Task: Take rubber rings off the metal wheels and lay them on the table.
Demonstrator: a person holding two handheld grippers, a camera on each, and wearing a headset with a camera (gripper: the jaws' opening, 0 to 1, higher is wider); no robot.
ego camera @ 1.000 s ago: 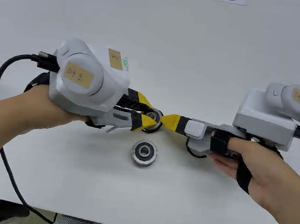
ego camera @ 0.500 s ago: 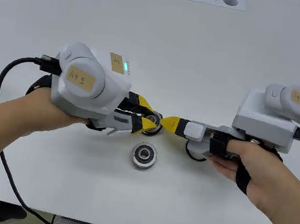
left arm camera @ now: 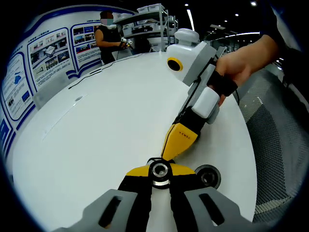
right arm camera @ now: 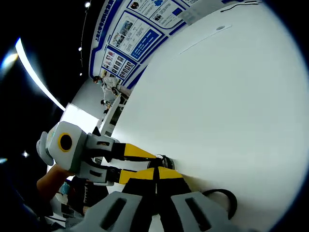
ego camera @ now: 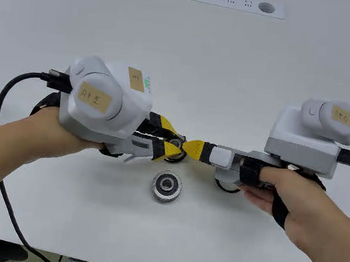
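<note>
My left gripper (ego camera: 171, 149) is shut on a small metal wheel (left arm camera: 160, 171), held just above the white table (ego camera: 228, 68). From the right, my right gripper (ego camera: 191, 147) meets it, its yellow jaws shut on the black rubber ring at the wheel's rim (right arm camera: 164, 161). A second wheel (ego camera: 167, 185) with a black rubber ring around it lies flat on the table just in front of the two grippers. A loose black rubber ring (ego camera: 226, 185) lies on the table under the right gripper's body; it is also in the right gripper view (right arm camera: 220, 198).
A black cable (ego camera: 8, 93) runs from the left gripper off the table's near left edge. A white power strip (ego camera: 224, 0) sits at the far edge. People stand by shelves far beyond the table (left arm camera: 110, 34).
The head camera has tilted, so more of the power strip shows. Both grippers stay joined at the held wheel, shifted slightly left. The wheel on the table has not moved.
</note>
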